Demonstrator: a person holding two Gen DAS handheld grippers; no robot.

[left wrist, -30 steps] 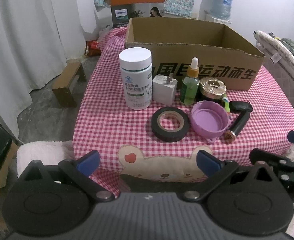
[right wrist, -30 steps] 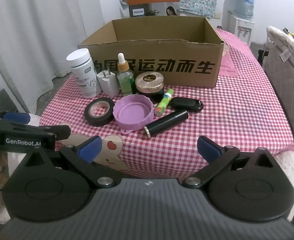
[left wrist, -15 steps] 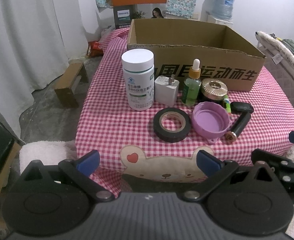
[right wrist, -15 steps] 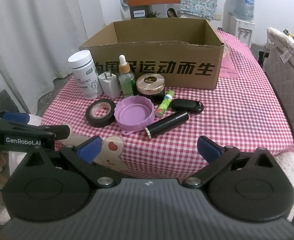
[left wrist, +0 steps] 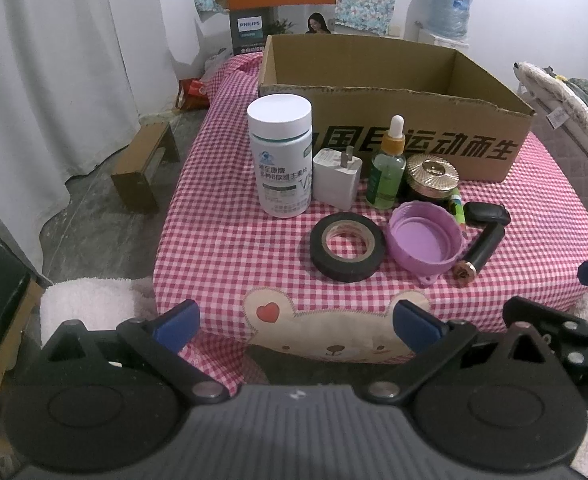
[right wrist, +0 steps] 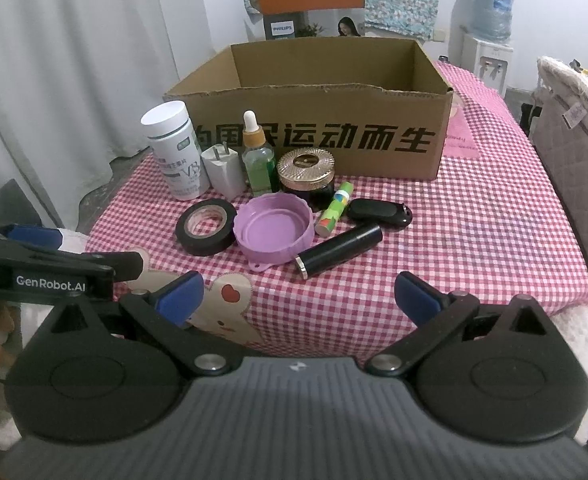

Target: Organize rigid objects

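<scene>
While both tools hang short of the table's near edge, the layout reads left to right as follows.
Left gripper [left wrist: 296, 322]: jaws spread wide, nothing between the blue pads, clear of every item.
White pill bottle [left wrist: 281, 160]: upright, far left of the row, in front of the box.
White charger plug [left wrist: 337, 178]: standing just beside the bottle, prongs up.
Black tape roll [left wrist: 346, 246]: flat on the cloth, in front of the plug.
Green dropper bottle [left wrist: 388, 168]: upright, between plug and jar.
Purple lid [left wrist: 426, 242]: upside down, touching or nearly touching the tape roll.
Gold-lidded jar [left wrist: 432, 178]: behind the purple lid.
Green tube [right wrist: 335, 207]: lying just right of the jar.
Black cylinder [right wrist: 340, 250]: lying angled, right of the purple lid.
Black key fob [right wrist: 378, 211]: flat, behind the cylinder.
Cardboard box [left wrist: 414, 120]: open, behind the whole row, on the checked tablecloth [left wrist: 221, 216].
Right gripper [right wrist: 298, 294]: jaws spread wide, holding nothing, above the near edge.
</scene>
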